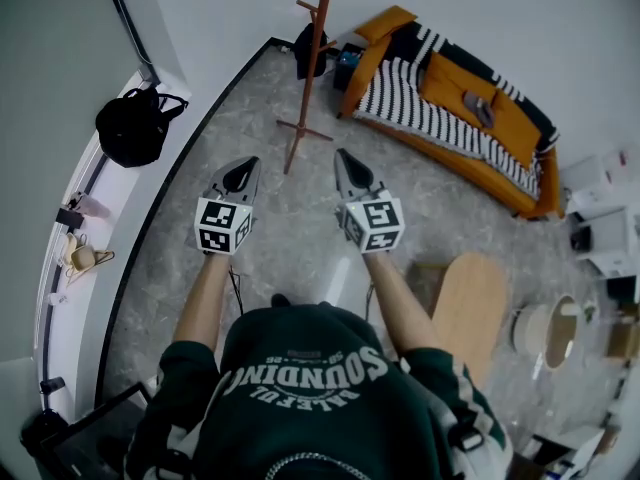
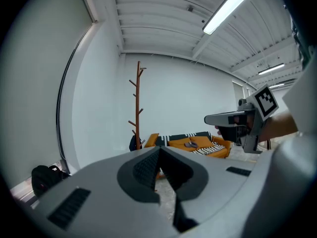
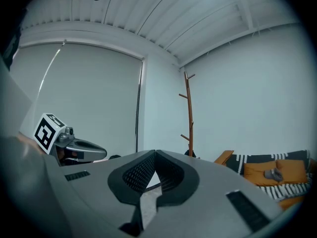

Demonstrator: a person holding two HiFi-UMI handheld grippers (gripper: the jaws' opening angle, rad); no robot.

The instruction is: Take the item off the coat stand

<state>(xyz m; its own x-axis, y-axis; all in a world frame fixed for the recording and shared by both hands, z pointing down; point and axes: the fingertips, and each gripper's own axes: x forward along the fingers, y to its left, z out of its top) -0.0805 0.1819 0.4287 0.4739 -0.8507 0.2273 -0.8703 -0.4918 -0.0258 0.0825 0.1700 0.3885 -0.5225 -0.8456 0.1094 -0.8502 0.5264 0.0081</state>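
While left gripper (image 1: 245,171) & right gripper (image 1: 348,166) are shut, empty, dark item (image 1: 310,50) sits low on coat stand (image 1: 312,78).
Jaws tip-to-tip, nothing btwn. Stand: slim brown wood at 12 o'clock, pegs angled up, item against pole. Rounded black bag (image 1: 135,126) on sill (image 1: 100,203), 10 o'clock, contents unseen.

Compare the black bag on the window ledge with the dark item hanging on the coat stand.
The black bag sits slumped on the white ledge, while the dark item hangs low on the coat stand. The black bag is at the left of the head view; the dark item is farther ahead, near the sofa. The black bag's straps show; the dark item's cannot be made out. Both look dark and soft.
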